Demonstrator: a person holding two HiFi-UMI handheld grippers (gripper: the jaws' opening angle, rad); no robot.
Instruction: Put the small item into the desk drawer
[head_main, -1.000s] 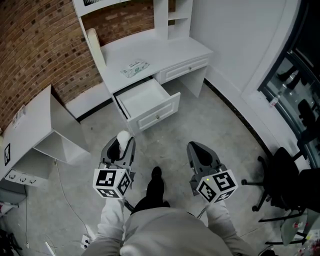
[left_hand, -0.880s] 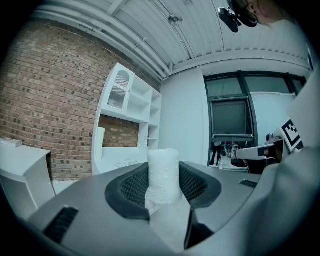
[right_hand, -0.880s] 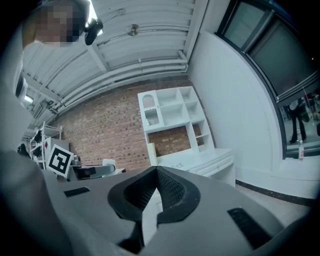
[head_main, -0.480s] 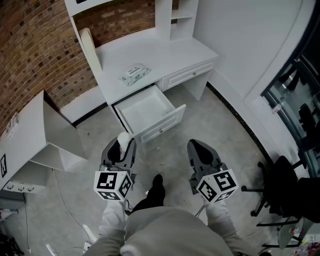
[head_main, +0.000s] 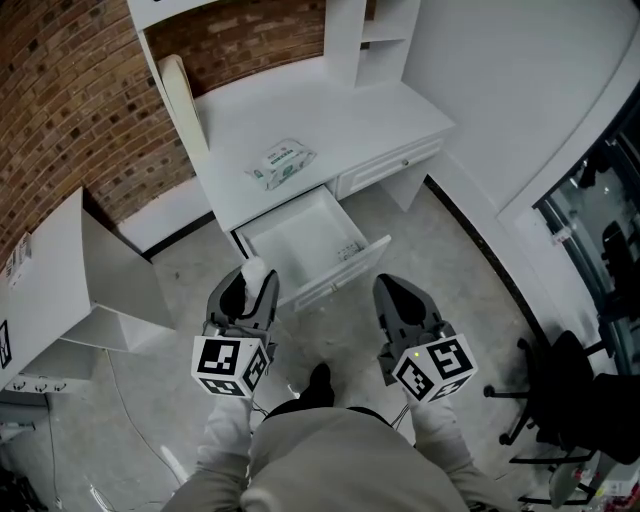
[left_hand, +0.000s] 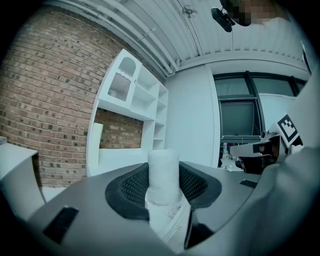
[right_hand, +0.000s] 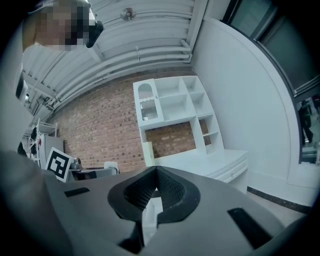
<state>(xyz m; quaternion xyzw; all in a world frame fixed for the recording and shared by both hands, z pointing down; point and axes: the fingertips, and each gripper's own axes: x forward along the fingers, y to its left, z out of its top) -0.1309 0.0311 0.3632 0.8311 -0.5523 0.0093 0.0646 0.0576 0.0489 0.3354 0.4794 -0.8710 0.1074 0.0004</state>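
Observation:
My left gripper (head_main: 246, 290) is shut on a small white cylindrical item (left_hand: 163, 172), whose tip pokes out past the jaws (head_main: 253, 269). It hovers over the floor just short of the open desk drawer (head_main: 335, 278), which looks empty and white inside. To its right, my right gripper (head_main: 400, 300) is level with it, its jaw tips meeting and nothing between them. The white desk (head_main: 340, 110) stands beyond the drawer, in front of a brick wall. In the right gripper view, the desk's shelf unit (right_hand: 175, 107) rises ahead.
A pack of wet wipes (head_main: 280, 162) lies on the desk above the drawer. A cream board (head_main: 185, 92) leans at the desk's left end. A white cabinet (head_main: 55, 275) lies at left, a black office chair (head_main: 570, 395) at right. The person's shoe (head_main: 320, 380) is below.
Both grippers have come nearer the desk with the person; the drawer and desk now sit closer and lower in the head view. The left grip on the item is unchanged.

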